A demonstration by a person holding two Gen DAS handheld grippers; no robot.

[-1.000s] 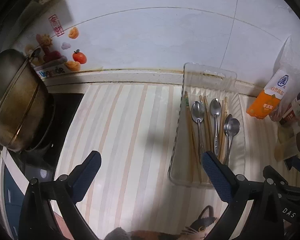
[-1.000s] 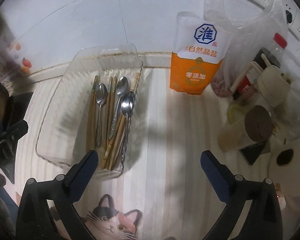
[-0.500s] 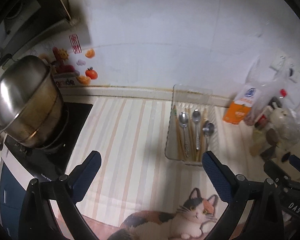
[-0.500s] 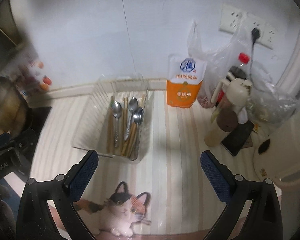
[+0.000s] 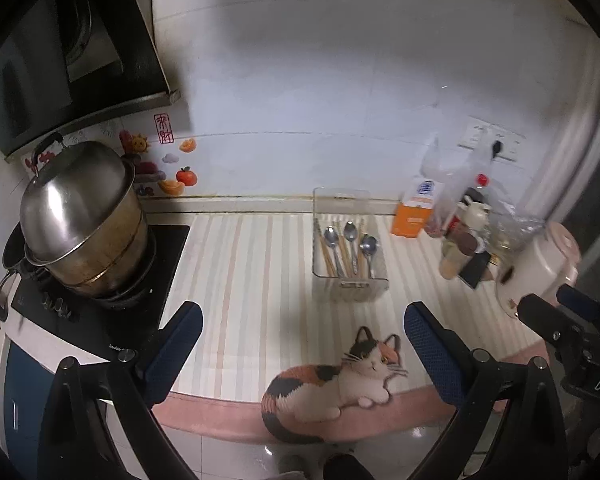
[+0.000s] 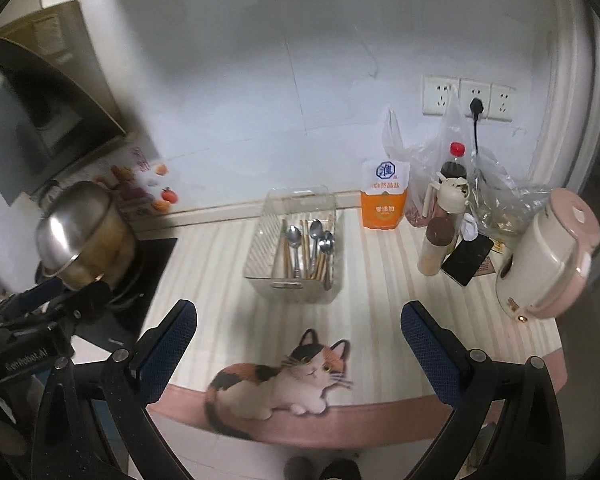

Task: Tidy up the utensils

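Left wrist view shows the left gripper [image 5: 300,344] spread wide and empty above the near edge of the striped counter mat [image 5: 240,280], over its printed calico cat [image 5: 332,380]. Right wrist view shows the right gripper [image 6: 298,344] likewise spread wide, holding nothing, above the same cat print. Farther back on the mat sits a clear plastic tray [image 6: 260,252] holding metal spoons [image 6: 324,246] and wooden chopsticks [image 6: 287,258], laid lengthwise side by side toward its right half. To its right stand an orange-and-white salt bag [image 6: 385,200], bottles, a dark phone [image 6: 467,259] and a cream electric kettle [image 6: 548,256]. At left, a steel pot [image 5: 80,216] sits on a black cooktop [image 5: 168,256].
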